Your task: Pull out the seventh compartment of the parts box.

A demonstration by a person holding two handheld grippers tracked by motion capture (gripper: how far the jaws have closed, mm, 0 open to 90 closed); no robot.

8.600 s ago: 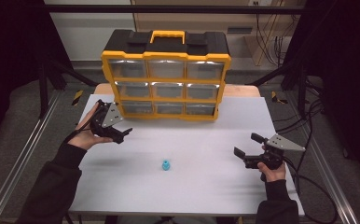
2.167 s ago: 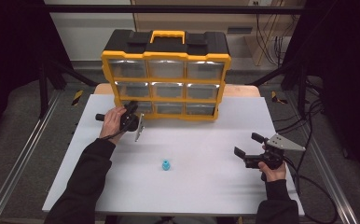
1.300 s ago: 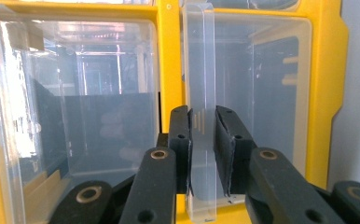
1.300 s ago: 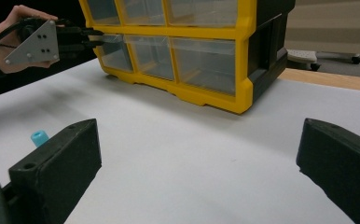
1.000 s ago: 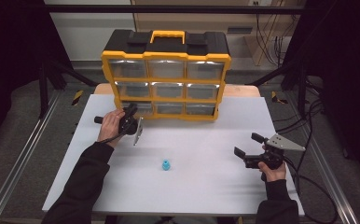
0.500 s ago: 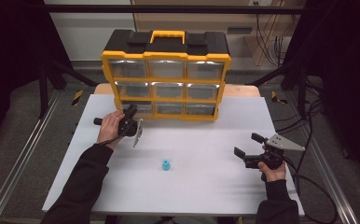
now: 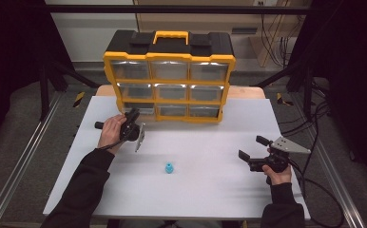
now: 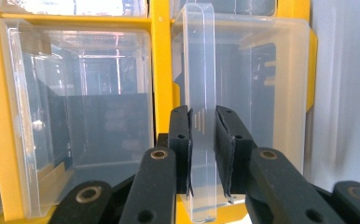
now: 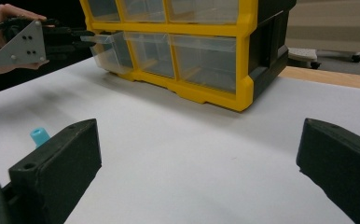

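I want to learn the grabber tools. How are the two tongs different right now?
The left tongs are pinched shut on the clear drawer handle; the right tongs gape wide, holding nothing. The left reach the yellow organizer; the right sit apart on the white table. Both are black.

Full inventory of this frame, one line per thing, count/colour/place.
Drawer organizer: 1, yellow and black with nine clear drawers, back of table.
Bottom-left drawer: 1, clear, pulled slightly out, handle tab between left gripper's jaws.
Small blue piece: 1, table centre, untouched.
Table: 1, white top.
Cables: several, black, floor at right.
Left gripper: 1, black, shut on drawer tab.
Right gripper: 1, black, open, holding nothing, right side of table.
Hands: 2, dark sleeves.
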